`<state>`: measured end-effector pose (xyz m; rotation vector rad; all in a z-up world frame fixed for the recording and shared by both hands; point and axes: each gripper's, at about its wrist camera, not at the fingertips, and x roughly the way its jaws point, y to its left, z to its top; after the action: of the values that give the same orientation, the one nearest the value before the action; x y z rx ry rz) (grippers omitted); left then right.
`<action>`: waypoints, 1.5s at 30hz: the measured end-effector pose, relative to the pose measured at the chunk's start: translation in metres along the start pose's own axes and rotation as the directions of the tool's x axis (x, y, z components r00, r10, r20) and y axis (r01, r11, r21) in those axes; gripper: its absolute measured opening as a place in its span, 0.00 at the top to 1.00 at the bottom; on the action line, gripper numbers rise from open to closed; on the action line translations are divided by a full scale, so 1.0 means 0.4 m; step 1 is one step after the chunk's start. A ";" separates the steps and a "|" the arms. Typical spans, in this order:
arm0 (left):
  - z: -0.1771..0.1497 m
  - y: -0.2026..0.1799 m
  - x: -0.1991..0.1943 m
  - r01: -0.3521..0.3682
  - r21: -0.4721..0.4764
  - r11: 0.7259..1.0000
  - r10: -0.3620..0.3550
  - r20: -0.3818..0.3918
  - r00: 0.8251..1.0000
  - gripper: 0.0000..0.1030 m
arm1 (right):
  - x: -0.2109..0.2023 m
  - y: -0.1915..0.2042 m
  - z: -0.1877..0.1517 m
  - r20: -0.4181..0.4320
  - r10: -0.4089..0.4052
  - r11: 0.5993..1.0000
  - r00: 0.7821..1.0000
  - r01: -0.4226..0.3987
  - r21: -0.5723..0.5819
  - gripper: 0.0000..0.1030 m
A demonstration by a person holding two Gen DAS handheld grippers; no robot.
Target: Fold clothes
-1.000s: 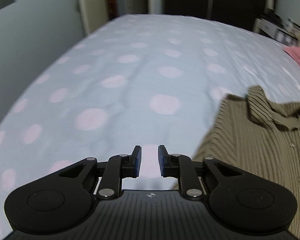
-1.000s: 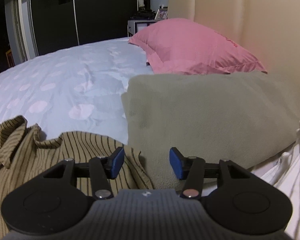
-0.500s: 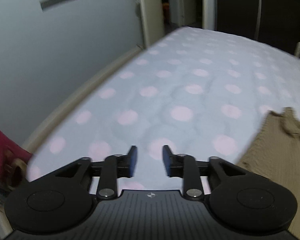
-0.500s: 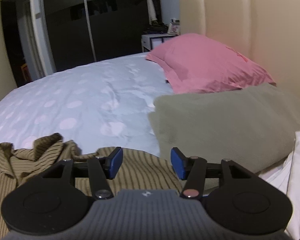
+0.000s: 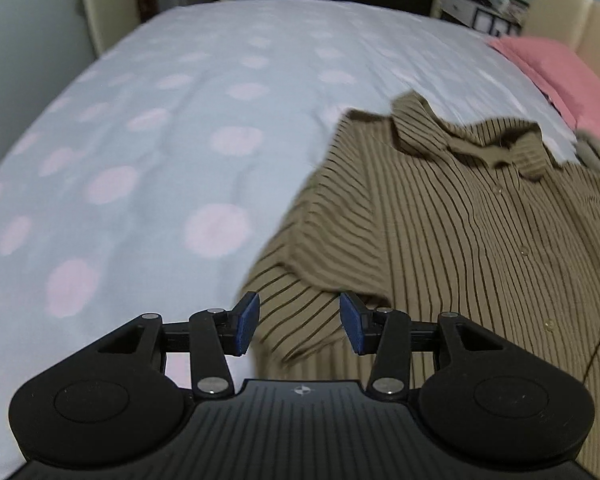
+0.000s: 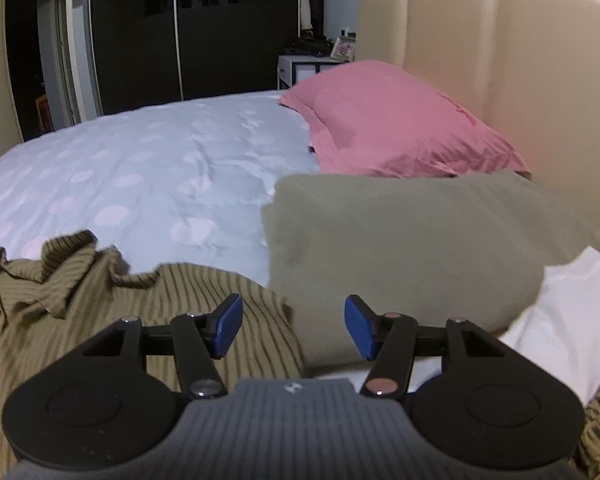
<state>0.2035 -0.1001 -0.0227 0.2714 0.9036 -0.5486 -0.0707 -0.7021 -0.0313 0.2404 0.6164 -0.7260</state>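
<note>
Jaws on your left gripper point(image 5: 299, 324) have widened since half a second ago, and its view has swung from the bare dotted sheet and the wall back onto the striped shirt point(image 5: 460, 240) — the short sleeve point(image 5: 312, 304) now sits right between the open blue pads, though nothing is pinched. Your right gripper point(image 6: 292, 328) is open too and holds nothing; it has drifted only a little, and hangs over the shirt's shoulder edge where that meets the olive pillow point(image 6: 412, 240) (the pink pillow point(image 6: 392, 128) lies behind it, against the headboard point(image 6: 500, 48)). The shirt lies spread face up on the polka-dot bedsheet point(image 5: 160, 140), buttons showing down the front and the collar point(image 5: 460, 136) rumpled at the far end; no fold across the body is visible from either camera. By my reading, both grippers are lining up on opposite sides of the shirt — left at the sleeve, right at the shoulder. Some white cloth point(image 6: 560, 312) lies near your right pad, so mind what you catch.
</note>
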 end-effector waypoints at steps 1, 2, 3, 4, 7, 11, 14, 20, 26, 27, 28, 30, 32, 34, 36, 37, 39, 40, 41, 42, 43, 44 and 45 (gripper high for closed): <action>0.005 -0.013 0.031 0.007 0.009 1.000 -0.007 -0.003 1.000 0.59 | 0.005 -0.004 -0.004 -0.005 -0.004 1.000 1.000 0.004 -0.008 0.42; 0.010 -0.025 0.063 0.013 0.019 1.000 -0.013 -0.006 1.000 0.59 | 0.010 -0.007 -0.009 -0.010 -0.008 1.000 1.000 0.008 -0.016 0.41; 0.016 -0.038 0.094 0.020 0.028 0.999 -0.020 -0.009 1.000 0.59 | 0.015 -0.011 -0.013 -0.015 -0.011 1.000 1.000 0.011 -0.021 0.41; 0.020 -0.049 0.125 0.024 0.036 0.999 -0.024 -0.013 1.000 0.59 | 0.021 -0.013 -0.017 -0.020 -0.013 1.000 1.000 0.013 -0.022 0.41; 0.032 -0.065 0.194 0.012 0.055 0.998 -0.010 -0.040 0.999 0.59 | 0.039 -0.020 -0.026 -0.032 -0.017 1.000 0.999 0.016 -0.021 0.41; 0.038 -0.084 0.245 -0.016 0.072 0.997 0.023 -0.091 0.996 0.85 | 0.070 -0.015 -0.031 -0.040 -0.021 0.999 0.999 0.020 -0.034 0.41; 0.055 -0.090 0.244 -0.028 0.054 0.998 0.031 -0.065 0.997 1.00 | 0.093 -0.013 -0.031 -0.045 -0.034 0.999 0.998 0.032 -0.042 0.41; 0.148 -0.051 0.159 -0.044 -0.008 0.999 0.044 0.093 0.995 1.00 | 0.127 -0.026 -0.022 -0.027 -0.072 0.997 0.997 0.072 0.008 0.41; 0.153 -0.019 0.178 0.011 -0.034 0.999 -0.010 0.018 1.000 0.98 | 0.153 -0.021 -0.021 -0.034 -0.083 0.997 0.996 0.083 0.001 0.41; 0.146 -0.027 0.188 0.008 -0.010 1.000 -0.008 0.005 1.000 0.95 | 0.156 -0.021 -0.021 -0.035 -0.085 0.996 0.996 0.085 -0.001 0.41; 0.138 -0.035 0.198 0.005 0.007 1.000 -0.005 -0.009 1.000 0.88 | 0.159 -0.020 -0.021 -0.034 -0.088 0.996 0.996 0.088 -0.003 0.41; 0.122 -0.049 0.217 0.017 0.019 1.000 -0.016 -0.035 0.999 0.81 | 0.164 -0.020 -0.022 -0.035 -0.093 0.996 0.995 0.093 0.001 0.41; 0.102 -0.063 0.227 0.021 0.044 0.999 -0.019 -0.060 0.998 0.78 | 0.169 -0.018 -0.023 -0.039 -0.095 0.995 0.995 0.095 0.000 0.41; 0.084 -0.078 0.236 0.017 0.074 0.997 -0.010 -0.083 0.997 0.72 | 0.173 -0.014 -0.026 -0.042 -0.094 0.996 0.995 0.094 -0.008 0.41; 0.068 -0.084 0.245 0.009 0.100 0.995 0.001 -0.105 0.994 0.68 | 0.177 -0.010 -0.028 -0.046 -0.093 0.996 0.995 0.092 -0.018 0.41; 0.061 -0.087 0.250 0.007 0.112 0.994 0.006 -0.113 0.994 0.69 | 0.179 -0.008 -0.029 -0.048 -0.093 0.996 0.995 0.092 -0.021 0.41; 0.054 -0.098 0.250 0.011 0.138 0.990 0.005 -0.115 0.993 0.87 | 0.181 -0.007 -0.030 -0.051 -0.093 0.996 0.994 0.092 -0.020 0.41; 0.052 -0.104 0.249 0.009 0.151 0.989 0.008 -0.112 0.994 0.98 | 0.182 -0.007 -0.030 -0.051 -0.095 0.995 0.994 0.094 -0.021 0.41; 0.052 -0.108 0.248 0.006 0.161 0.987 0.011 -0.107 0.994 1.00 | 0.183 -0.007 -0.030 -0.052 -0.097 0.995 0.994 0.096 -0.021 0.41; 0.056 -0.107 0.243 -0.001 0.158 0.987 0.016 -0.095 0.995 1.00 | 0.184 -0.007 -0.030 -0.052 -0.099 0.995 0.994 0.098 -0.021 0.41; 0.061 -0.106 0.239 -0.007 0.156 0.988 0.020 -0.083 0.996 1.00 | 0.185 -0.006 -0.030 -0.053 -0.101 0.995 0.993 0.100 -0.022 0.41; 0.065 -0.105 0.234 -0.014 0.153 0.988 0.025 -0.071 0.997 1.00 | 0.186 -0.006 -0.030 -0.053 -0.103 0.994 0.993 0.102 -0.022 0.41; 0.071 -0.102 0.230 -0.022 0.148 0.989 0.030 -0.058 0.998 1.00 | 0.186 -0.006 -0.031 -0.053 -0.105 0.994 0.993 0.104 -0.022 0.41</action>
<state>0.2450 -0.1774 -0.0793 0.4350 0.9178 -0.5865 -0.0345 -0.7396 -0.0859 0.2119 0.6914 -0.8163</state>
